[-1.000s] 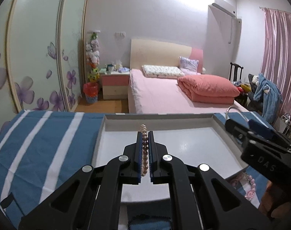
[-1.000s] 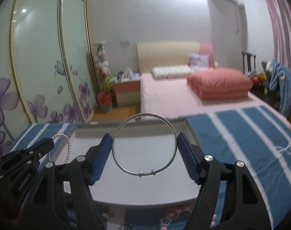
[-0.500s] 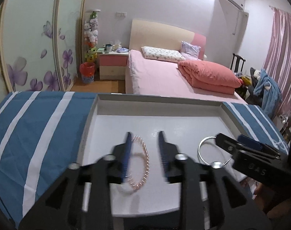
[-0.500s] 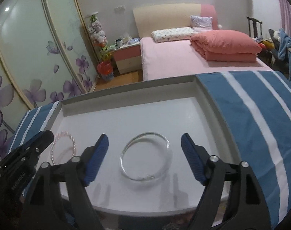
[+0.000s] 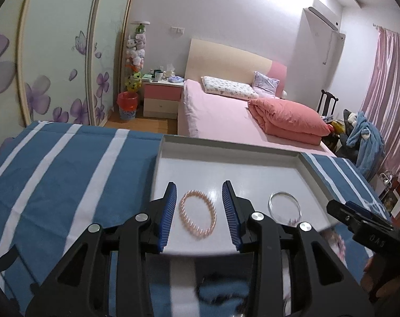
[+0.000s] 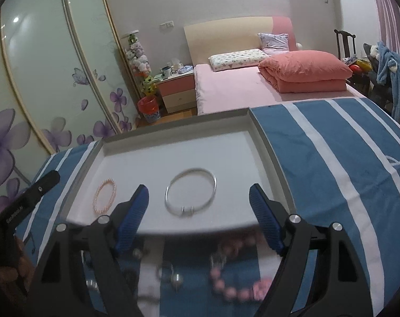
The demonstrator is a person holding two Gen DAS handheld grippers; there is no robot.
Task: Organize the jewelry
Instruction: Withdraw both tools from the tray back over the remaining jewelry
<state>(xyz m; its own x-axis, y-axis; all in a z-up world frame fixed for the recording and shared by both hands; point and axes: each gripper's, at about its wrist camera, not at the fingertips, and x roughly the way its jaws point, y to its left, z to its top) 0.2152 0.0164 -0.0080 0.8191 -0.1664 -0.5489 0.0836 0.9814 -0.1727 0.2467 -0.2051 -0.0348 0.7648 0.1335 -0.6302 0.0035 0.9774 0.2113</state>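
Pearl bracelet and silver bangle both lie flat in the white tray, side by side and apart; I read this as the step between placements.

My left gripper and right gripper each have jaws apart with nothing clamped. As rings, neither piece has a real long axis; the bangle's clasp faces me. More jewelry, including pink beads, waits blurred on the striped cloth covering the counter just before the tray; next I'd drop a gripper onto one piece and close squarely.
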